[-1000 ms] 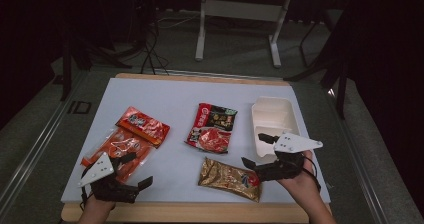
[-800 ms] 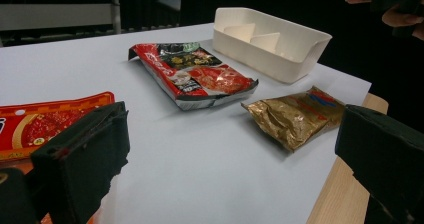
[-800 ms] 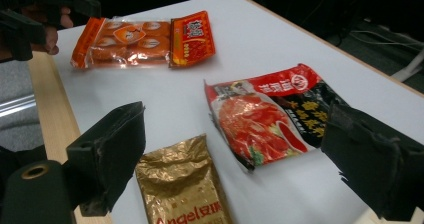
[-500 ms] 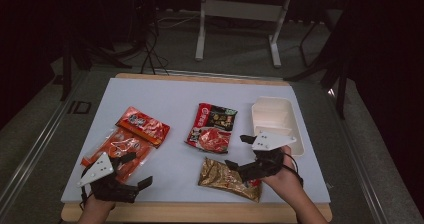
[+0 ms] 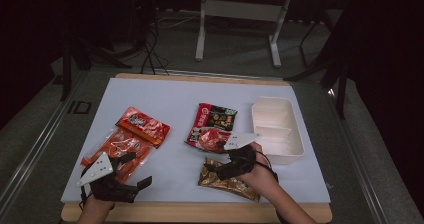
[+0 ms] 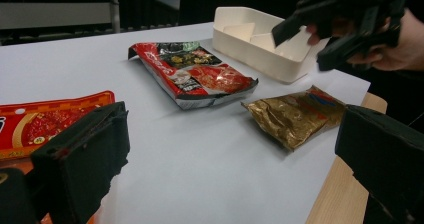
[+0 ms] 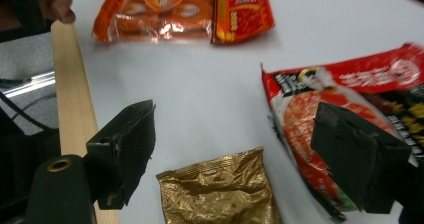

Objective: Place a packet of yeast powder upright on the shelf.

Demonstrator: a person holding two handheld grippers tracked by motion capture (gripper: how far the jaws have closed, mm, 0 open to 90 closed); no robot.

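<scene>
Two red packets (image 5: 212,128), white tray (image 5: 278,129) beside gold packet (image 5: 227,179)

orange packets (image 5: 131,143), red-black packet (image 5: 212,126), white box (image 5: 278,128).

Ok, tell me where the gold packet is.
In the high view the gold packet lies near the table's front edge, right of centre, just before the red-and-black packet and left of the white tray, under the right gripper.

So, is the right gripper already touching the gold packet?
Apart. In the right gripper view, the right gripper has open jaws either side of the gold packet, with white table visible between.
</scene>
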